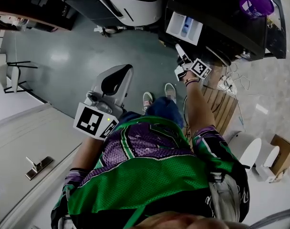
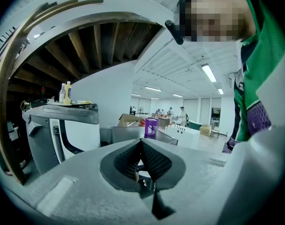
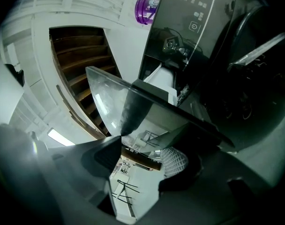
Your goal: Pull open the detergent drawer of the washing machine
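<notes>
The detergent drawer (image 1: 183, 27) (image 3: 160, 81) stands pulled out of the dark washing machine (image 1: 221, 23) (image 3: 203, 32). Its white tray is open to view and its glossy front edge juts toward the person. Just beside that front sits the right tool (image 1: 181, 61) (image 3: 142, 146), its 2 jaws spread with nothing between them, 1 tip meeting its own reflection in the panel. The right forearm reaches straight forward. A purple tub (image 1: 256, 1) (image 3: 145, 9) rests on the machine's top. Left of the drawer lies bare green floor (image 1: 88, 51). The left tool (image 1: 121, 73) (image 2: 142, 146) is held low on a bent arm, well apart from the drawer, jaws pressed together and empty.
</notes>
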`<action>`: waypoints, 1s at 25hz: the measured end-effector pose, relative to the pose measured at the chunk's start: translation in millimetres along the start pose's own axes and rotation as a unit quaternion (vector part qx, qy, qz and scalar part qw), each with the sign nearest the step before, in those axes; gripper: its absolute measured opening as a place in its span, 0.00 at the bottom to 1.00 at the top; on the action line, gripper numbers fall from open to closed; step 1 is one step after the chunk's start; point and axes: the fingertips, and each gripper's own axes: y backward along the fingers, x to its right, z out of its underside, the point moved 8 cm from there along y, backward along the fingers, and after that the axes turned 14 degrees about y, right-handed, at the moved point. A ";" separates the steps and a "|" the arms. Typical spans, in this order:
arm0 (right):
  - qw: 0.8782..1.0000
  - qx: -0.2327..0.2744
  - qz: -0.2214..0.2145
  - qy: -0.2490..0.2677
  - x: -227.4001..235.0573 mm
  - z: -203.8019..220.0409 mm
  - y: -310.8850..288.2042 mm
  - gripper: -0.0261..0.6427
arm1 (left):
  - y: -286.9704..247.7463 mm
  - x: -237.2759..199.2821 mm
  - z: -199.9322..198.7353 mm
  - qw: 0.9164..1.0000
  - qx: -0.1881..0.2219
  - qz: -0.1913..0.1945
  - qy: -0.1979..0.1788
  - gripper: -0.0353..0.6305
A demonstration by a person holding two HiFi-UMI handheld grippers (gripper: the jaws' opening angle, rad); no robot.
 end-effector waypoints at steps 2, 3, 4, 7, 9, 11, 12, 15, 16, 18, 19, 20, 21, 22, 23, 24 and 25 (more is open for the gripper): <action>1.000 0.002 0.000 0.001 -2.8 5.0 3.4 0.42 | 4.2 -1.0 1.4 1.000 -0.002 0.004 -0.001 0.08; 1.000 0.002 0.001 0.002 -4.0 7.1 4.9 0.42 | 6.1 -2.0 2.3 1.000 -0.003 0.005 -0.002 0.08; 1.000 0.004 0.001 0.002 -5.0 8.9 6.5 0.42 | 7.8 -2.9 3.1 1.000 -0.005 0.007 -0.002 0.08; 1.000 0.010 0.007 0.000 -7.8 11.2 10.2 0.42 | 12.6 -4.2 4.9 1.000 -0.007 0.014 -0.004 0.08; 1.000 0.011 0.014 -0.005 -9.9 11.4 10.9 0.42 | 16.1 -4.8 5.5 1.000 -0.007 0.018 -0.004 0.08; 1.000 0.008 0.014 0.005 -11.1 10.4 9.9 0.42 | 19.5 -5.2 6.4 1.000 -0.006 0.021 -0.003 0.08; 1.000 0.006 0.016 0.010 -11.0 10.6 9.6 0.42 | 20.9 -5.2 7.2 1.000 -0.006 0.023 -0.003 0.08; 1.000 -0.003 0.028 0.013 -8.6 17.1 11.7 0.43 | 25.5 -4.8 9.1 1.000 -0.005 0.030 -0.002 0.08; 0.999 -0.006 0.031 0.015 -9.1 19.9 14.1 0.42 | 26.9 -4.2 9.4 0.999 -0.005 0.032 -0.002 0.08; 0.999 -0.011 0.034 0.021 -12.9 24.3 19.8 0.42 | 29.5 -3.3 8.7 0.999 -0.002 0.037 -0.002 0.08; 0.999 -0.012 0.035 0.023 -15.5 25.8 22.4 0.42 | 30.5 -3.3 8.1 0.999 0.000 0.039 -0.002 0.08; 0.999 -0.012 0.036 0.023 -18.4 26.8 24.9 0.42 | 31.0 -3.9 7.6 0.999 0.002 0.040 -0.002 0.08; 0.999 -0.011 0.037 0.024 -21.5 27.3 27.3 0.42 | 31.1 -4.7 7.3 0.999 0.004 0.041 -0.001 0.08; 0.999 -0.011 0.038 0.025 -24.8 27.3 29.8 0.42 | 30.6 -5.7 7.6 0.999 0.004 0.042 0.000 0.08; 0.999 -0.011 0.038 0.025 -28.1 27.1 32.4 0.42 | 29.8 -6.5 8.1 0.999 0.005 0.043 0.001 0.08; 0.999 -0.012 0.039 0.027 -31.4 26.8 34.8 0.42 | 28.8 -7.1 8.6 0.999 0.005 0.045 0.003 0.08; 0.999 -0.014 0.039 0.029 -34.9 26.2 37.0 0.42 | 27.8 -7.3 8.7 0.999 0.006 0.047 0.005 0.08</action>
